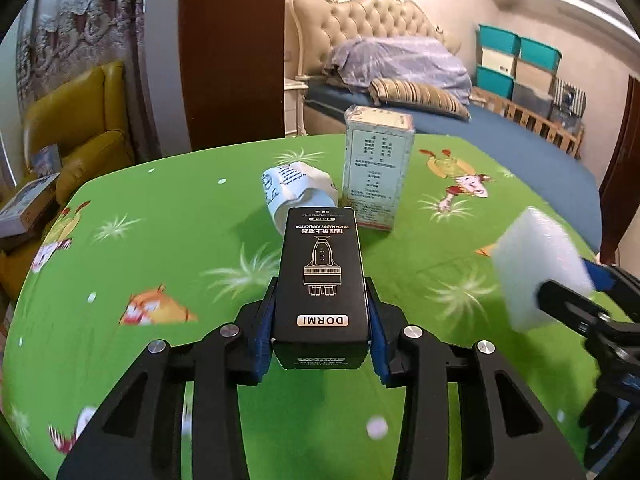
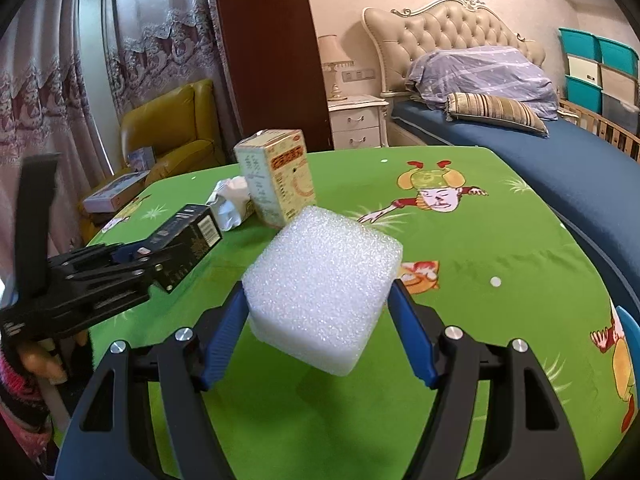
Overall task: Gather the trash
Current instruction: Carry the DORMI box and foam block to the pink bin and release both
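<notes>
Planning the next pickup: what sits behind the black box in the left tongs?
Behind the black box lie a crumpled white wrapper and an upright carton. The wrapper's near edge is covered.

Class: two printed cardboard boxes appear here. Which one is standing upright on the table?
The pale medicine box, standing beside the crumpled paper cup. The black box is clamped in the left gripper.

Both wrist views close, angled down over green table (image 1: 160,208), facing bed (image 2: 560,168); both show it.

Upright carton (image 1: 378,168) & crumpled cup (image 1: 298,194) block table (image 1: 160,248) center; sides open.
</notes>
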Demonstrator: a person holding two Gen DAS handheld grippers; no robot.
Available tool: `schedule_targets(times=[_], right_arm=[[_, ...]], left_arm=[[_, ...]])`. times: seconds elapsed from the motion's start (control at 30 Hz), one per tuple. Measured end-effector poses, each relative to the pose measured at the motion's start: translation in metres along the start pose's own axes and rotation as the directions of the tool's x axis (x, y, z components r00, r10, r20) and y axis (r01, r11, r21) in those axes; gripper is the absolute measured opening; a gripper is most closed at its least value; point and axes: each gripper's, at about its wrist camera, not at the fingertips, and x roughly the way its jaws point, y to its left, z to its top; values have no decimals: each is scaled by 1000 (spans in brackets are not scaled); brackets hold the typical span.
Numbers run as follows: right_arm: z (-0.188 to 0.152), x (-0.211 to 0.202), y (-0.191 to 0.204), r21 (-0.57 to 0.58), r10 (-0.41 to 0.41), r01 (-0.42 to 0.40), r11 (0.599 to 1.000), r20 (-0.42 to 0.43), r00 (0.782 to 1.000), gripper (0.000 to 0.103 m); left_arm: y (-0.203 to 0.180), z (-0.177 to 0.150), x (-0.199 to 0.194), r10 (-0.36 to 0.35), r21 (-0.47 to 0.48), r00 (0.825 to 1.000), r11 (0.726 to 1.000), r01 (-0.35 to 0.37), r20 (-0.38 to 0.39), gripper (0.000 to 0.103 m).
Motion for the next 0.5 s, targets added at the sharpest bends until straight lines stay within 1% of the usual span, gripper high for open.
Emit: schedule_targets(times=[0.17, 0.3, 0.5], right_arm=[[-5, -6, 12, -35, -2, 2, 999, -1, 1000, 69], [-10, -13, 21, -64, -10, 10, 998, -1, 1000, 69], [-17, -28, 31, -110, -18, 20, 994, 15, 1000, 69]], left_arm=[[-1, -24, -33, 15, -29, 998, 999, -14, 54, 37], [-4, -41, -58, 41, -22, 994, 999, -38, 106, 37], [-1, -51, -82, 47, -26, 989, 999, -44, 141, 37]])
